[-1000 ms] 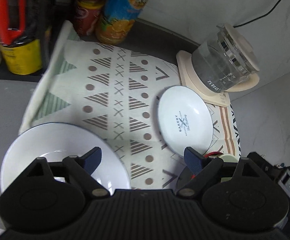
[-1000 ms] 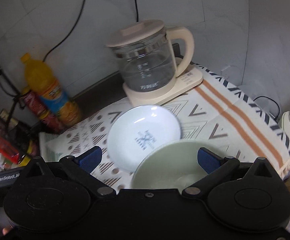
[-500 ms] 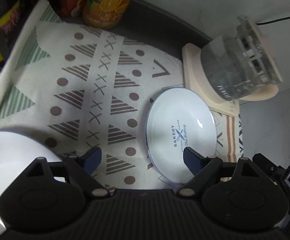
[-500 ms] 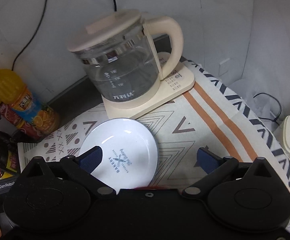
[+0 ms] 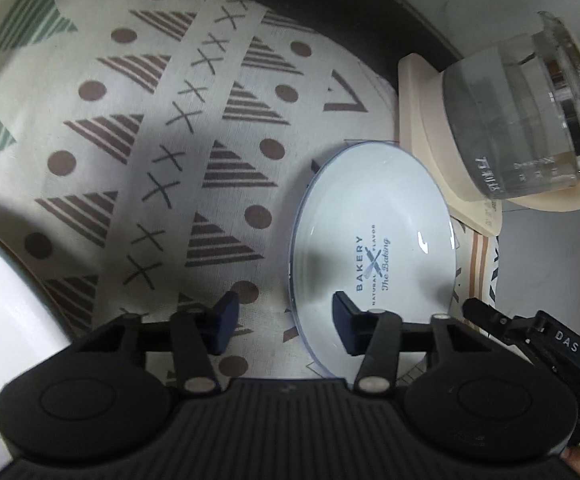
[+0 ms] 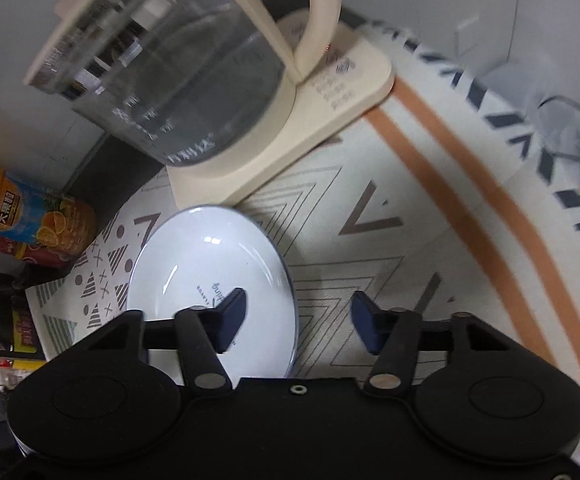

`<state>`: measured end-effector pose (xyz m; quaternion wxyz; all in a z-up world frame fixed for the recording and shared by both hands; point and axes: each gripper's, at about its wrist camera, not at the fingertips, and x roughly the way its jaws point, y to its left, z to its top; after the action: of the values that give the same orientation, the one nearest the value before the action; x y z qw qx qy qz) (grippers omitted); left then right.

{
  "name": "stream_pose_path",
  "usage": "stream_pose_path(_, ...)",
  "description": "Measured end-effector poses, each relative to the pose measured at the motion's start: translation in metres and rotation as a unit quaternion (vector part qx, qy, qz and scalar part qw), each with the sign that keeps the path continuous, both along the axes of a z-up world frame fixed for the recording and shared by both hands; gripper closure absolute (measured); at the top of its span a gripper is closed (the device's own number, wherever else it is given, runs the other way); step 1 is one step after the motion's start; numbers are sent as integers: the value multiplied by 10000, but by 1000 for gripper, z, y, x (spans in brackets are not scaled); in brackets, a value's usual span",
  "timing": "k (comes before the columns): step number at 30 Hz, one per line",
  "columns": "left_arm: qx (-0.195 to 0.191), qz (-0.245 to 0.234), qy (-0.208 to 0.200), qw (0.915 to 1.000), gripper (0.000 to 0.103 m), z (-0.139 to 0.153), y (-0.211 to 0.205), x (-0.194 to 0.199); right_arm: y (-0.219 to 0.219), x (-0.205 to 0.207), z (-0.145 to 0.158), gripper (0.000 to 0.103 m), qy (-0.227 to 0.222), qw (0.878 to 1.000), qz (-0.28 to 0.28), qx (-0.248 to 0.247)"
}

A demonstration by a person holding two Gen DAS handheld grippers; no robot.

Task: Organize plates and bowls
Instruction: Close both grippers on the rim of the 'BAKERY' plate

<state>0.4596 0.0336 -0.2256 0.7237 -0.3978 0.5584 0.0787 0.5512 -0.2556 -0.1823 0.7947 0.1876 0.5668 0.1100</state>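
A small white plate (image 5: 373,252) with "BAKERY" print lies on the patterned cloth (image 5: 138,128); it also shows in the right wrist view (image 6: 210,280). My left gripper (image 5: 286,324) is open and straddles the plate's left rim, one finger over the plate, one over the cloth. My right gripper (image 6: 297,316) is open and straddles the plate's right rim the same way. Neither holds anything. A larger white bowl (image 5: 6,320) with blue script sits at the left edge of the left wrist view.
A glass kettle (image 6: 178,68) on its cream base (image 6: 329,120) stands just behind the plate, also in the left wrist view (image 5: 529,120). An orange drink bottle (image 6: 30,216) and cans stand at the back left. The cloth's striped edge (image 6: 489,200) runs along the right.
Both grippers have dropped lower and closed in on the small plate, and their jaws have narrowed. The pale green bowl left the right wrist view; the white bowl slid to the left edge.
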Motion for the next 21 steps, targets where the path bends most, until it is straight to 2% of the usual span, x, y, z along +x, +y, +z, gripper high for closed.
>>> stream_pose_path(1,-23,22,31,10000,60,-2,0,1,0,3,-4,58,98,9999,24,55)
stream_pose_path(3,-96,45,76,9999,70,-6,-1,3,0,8,-11,68,301,9995,33,130)
stream_pose_path(7,-107,49,77,9999,79,-10,-5,4,-3,16,-26,71,598,9977,74,324)
stream_pose_path(9,-84,21,72,9999,82,-12,-7,6,-4,19,-34,76,733,9964,72,409)
stream_pose_path(14,71,-143,92,9998,83,-12,-15,11,1,25,-40,77,919,9943,203,497)
stream_pose_path(21,-49,34,125,9999,91,-16,-13,9,7,30,-45,79,1012,9912,352,772)
